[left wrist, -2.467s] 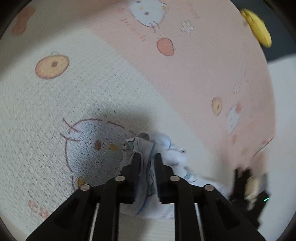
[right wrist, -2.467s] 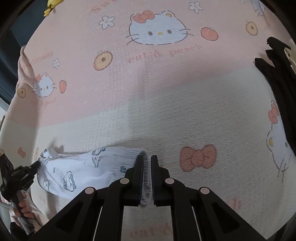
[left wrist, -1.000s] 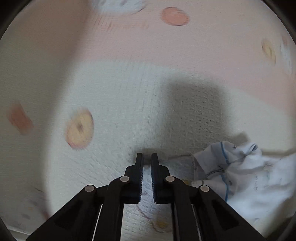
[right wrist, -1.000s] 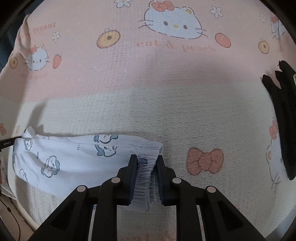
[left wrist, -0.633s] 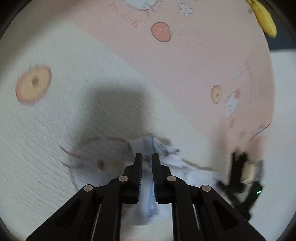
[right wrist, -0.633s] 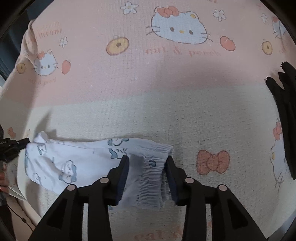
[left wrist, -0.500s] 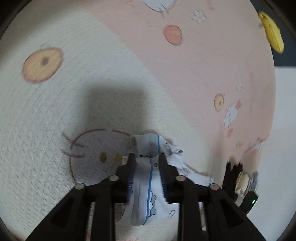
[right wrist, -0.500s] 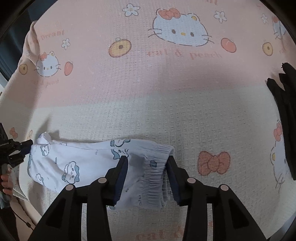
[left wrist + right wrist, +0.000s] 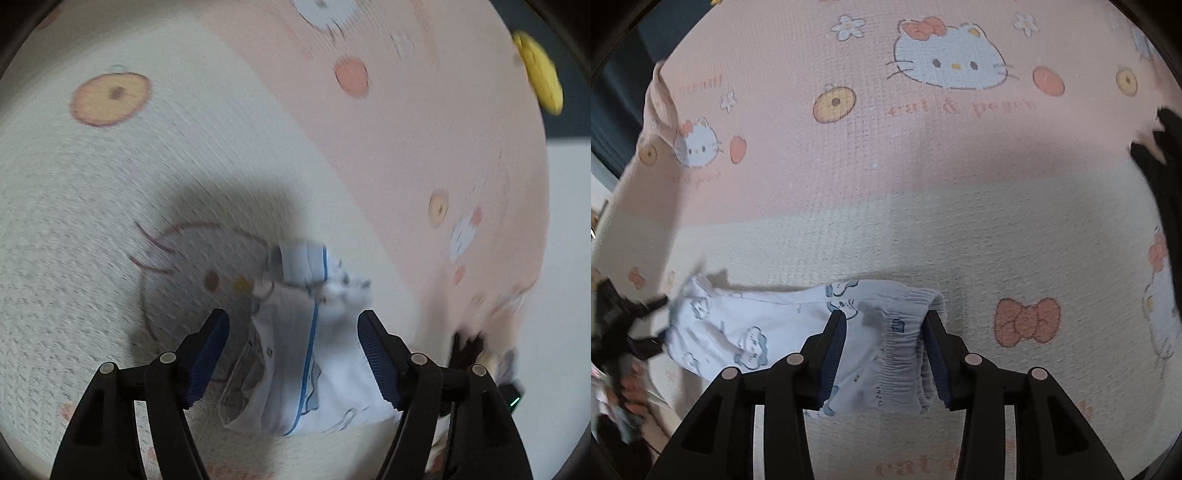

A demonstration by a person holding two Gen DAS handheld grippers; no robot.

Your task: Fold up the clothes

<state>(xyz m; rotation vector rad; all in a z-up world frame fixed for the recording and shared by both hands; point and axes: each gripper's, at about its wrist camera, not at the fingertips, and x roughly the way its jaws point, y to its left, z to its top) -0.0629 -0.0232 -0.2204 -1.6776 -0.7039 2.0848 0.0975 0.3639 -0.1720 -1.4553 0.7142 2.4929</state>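
Here's a small pair of white trousers (image 9: 768, 325) with a blue cartoon print, stretched out lengthwise on the pink-and-cream blanket (image 9: 923, 192) — one gripper posted at each end, which looks like the way to keep a floppy garment straight and flat for a fold. At the elastic waistband end, the right gripper (image 9: 884, 332) has its jaws spread wide, holding nothing; the gathered waistband (image 9: 908, 354) lies on the blanket right in the gap between them, the fingertips flanking it on either side, with no visible pinch on the cloth. Over at the far end, the left gripper (image 9: 293, 328) is just as wide open and just as empty — the leg cuffs (image 9: 303, 266), with their blue seam line, sit bunched a little beyond the fingertips, and the rest of that leg runs back down between the two fingers. The left view is smeared with motion, so finer creases there can't be read. The garment lies long and narrow, apparently doubled leg over leg, though the pictures don't fully settle that. A dark garment (image 9: 1160, 177) waits at the blanket's right edge, well apart, and something yellow (image 9: 539, 74) sits off the far corner.
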